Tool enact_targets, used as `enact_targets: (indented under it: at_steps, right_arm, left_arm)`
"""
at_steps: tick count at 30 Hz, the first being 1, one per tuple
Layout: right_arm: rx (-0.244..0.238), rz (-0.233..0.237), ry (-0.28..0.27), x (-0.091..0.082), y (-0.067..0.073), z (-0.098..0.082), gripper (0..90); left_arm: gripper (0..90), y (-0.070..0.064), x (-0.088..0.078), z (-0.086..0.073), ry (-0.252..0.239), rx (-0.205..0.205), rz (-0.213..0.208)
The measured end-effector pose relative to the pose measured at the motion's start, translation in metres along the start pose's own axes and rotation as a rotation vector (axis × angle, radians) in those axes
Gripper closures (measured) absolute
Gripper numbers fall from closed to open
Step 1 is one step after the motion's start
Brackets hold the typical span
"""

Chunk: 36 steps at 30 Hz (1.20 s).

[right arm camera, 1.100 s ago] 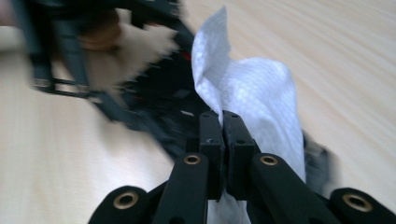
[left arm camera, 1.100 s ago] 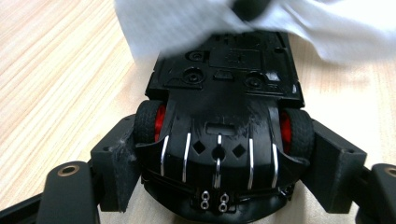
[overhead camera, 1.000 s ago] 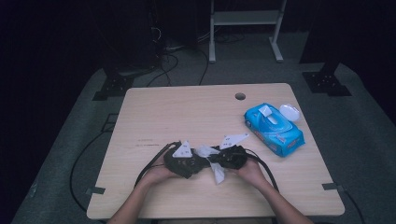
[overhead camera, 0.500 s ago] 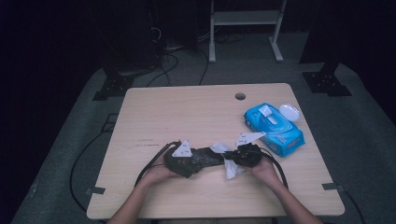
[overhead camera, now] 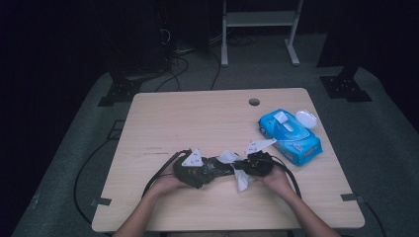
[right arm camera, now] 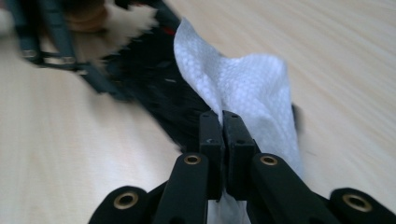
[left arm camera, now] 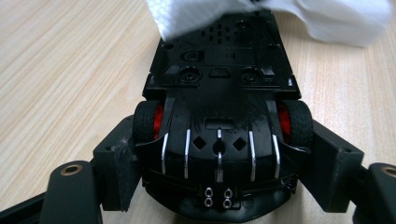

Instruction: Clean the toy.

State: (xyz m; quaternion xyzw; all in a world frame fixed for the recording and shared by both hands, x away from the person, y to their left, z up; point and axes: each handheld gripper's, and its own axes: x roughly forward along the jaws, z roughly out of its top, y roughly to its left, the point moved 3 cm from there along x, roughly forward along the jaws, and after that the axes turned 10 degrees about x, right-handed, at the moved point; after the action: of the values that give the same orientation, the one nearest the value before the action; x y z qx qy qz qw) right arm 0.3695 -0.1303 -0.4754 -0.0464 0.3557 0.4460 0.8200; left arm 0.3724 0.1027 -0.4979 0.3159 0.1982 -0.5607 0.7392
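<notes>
**Ana:** Both grippers meet near the table's (overhead camera: 163, 113) front edge. What does each hold?

**Ben:** Left gripper (left arm camera: 219, 186) has its jaws spread wide, clamped on the sides of a black toy car (left arm camera: 219, 116) turned belly-up, red hubs showing. Right gripper (right arm camera: 223, 140) is pinched nearly closed on a white wipe (right arm camera: 243, 88).

**Ana:** Where is the wipe?

**Ben:** Draped over the car's far end, between the two hands. A blue wipes pack (overhead camera: 291, 136) lies well apart, to the right.
</notes>
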Motion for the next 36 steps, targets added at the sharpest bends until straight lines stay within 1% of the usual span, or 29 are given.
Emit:
enact_targets:
  at_steps: [1,2,3,4,7,8,9,11,12,15,16,17,18,20,22,24,26,27,28,29,30,31,33,35,36]
  right_arm:
    - [0.006,-0.022,0.002,-0.002,-0.005,0.000,87.1]
    - [-0.006,-0.047,0.007,-0.002,-0.009,0.002,87.1]
    - [-0.004,-0.049,0.009,-0.001,-0.010,0.003,87.1]
    - [0.003,-0.041,0.003,0.001,-0.009,0.006,87.1]
    - [-0.009,-0.014,-0.009,0.014,-0.002,0.018,87.1]
    - [-0.017,-0.006,-0.010,0.019,0.001,0.022,87.1]
    - [-0.038,-0.003,-0.012,0.026,0.006,0.027,87.1]
    - [-0.048,-0.004,-0.012,0.032,0.009,0.034,87.1]
    - [-0.041,-0.009,-0.016,0.033,0.008,0.036,87.1]
    - [-0.028,-0.053,-0.014,0.030,-0.007,0.035,87.1]
    - [-0.009,-0.059,-0.012,0.027,-0.012,0.031,87.2]
    - [0.007,-0.066,-0.013,0.023,-0.017,0.028,87.1]
    - [0.017,-0.079,-0.004,0.020,-0.021,0.025,87.2]
    - [0.040,-0.071,-0.014,0.015,-0.023,0.022,87.1]
    - [0.036,-0.053,-0.017,0.016,-0.019,0.023,87.2]
    - [0.029,-0.018,-0.020,0.023,-0.009,0.027,87.2]
    - [0.000,0.013,-0.018,0.033,0.004,0.032,87.1]
    - [-0.012,0.036,-0.022,0.040,0.012,0.036,87.2]
    - [-0.012,0.050,-0.021,0.043,0.018,0.038,87.2]
    - [-0.023,0.058,-0.022,0.048,0.025,0.041,87.3]
    - [-0.043,0.074,-0.010,0.053,0.031,0.044,87.3]
    - [-0.049,0.082,-0.008,0.056,0.034,0.046,87.4]
    - [-0.059,0.078,-0.006,0.057,0.034,0.047,87.3]
    - [-0.040,0.071,-0.009,0.052,0.028,0.045,87.3]
    - [-0.040,0.054,-0.008,0.049,0.025,0.044,87.3]
  left_arm:
    - [24.0,0.000,0.000,0.000,0.008,0.006,-0.001]
    - [24.1,0.000,0.000,0.000,0.007,0.004,-0.001]
    - [24.1,0.000,0.000,0.000,0.010,0.003,-0.003]
    - [24.1,0.000,0.000,0.000,0.011,0.006,-0.002]
    - [24.2,0.000,0.000,0.001,0.013,0.027,0.002]
    - [24.2,-0.001,0.000,0.002,0.010,0.028,0.005]
    - [24.2,-0.001,0.000,0.001,0.010,0.030,0.006]
    - [24.2,-0.001,0.000,0.001,0.008,0.024,0.005]
    - [24.2,-0.001,0.001,0.000,0.004,0.014,0.002]
    - [24.2,0.000,-0.001,-0.002,0.004,0.020,0.000]
    - [24.2,0.000,-0.002,-0.001,-0.008,0.011,0.000]
    - [24.2,0.000,-0.002,-0.001,-0.003,0.013,0.001]
    - [24.1,0.000,-0.001,-0.001,0.000,0.014,0.002]
    - [24.1,0.000,0.000,-0.001,0.011,0.025,0.004]
    - [24.1,0.000,0.000,-0.001,0.009,0.023,0.003]
    - [24.1,0.000,-0.001,0.000,0.011,0.030,0.004]
    - [24.2,0.000,0.000,0.001,0.004,0.025,0.006]
    - [24.1,0.000,-0.001,0.000,0.009,0.032,0.006]
    - [24.2,0.000,-0.001,0.000,0.014,0.037,0.006]
    - [24.0,0.000,0.000,0.000,0.018,0.033,0.004]
    - [24.4,0.000,0.000,0.000,0.017,0.033,0.004]
    - [24.4,0.000,-0.001,0.000,0.020,0.033,0.005]
    - [24.4,0.000,-0.001,-0.001,0.013,0.025,0.003]
    - [24.4,0.001,-0.002,0.000,0.002,0.021,0.002]
    - [24.4,0.001,-0.002,0.000,0.001,0.021,0.003]
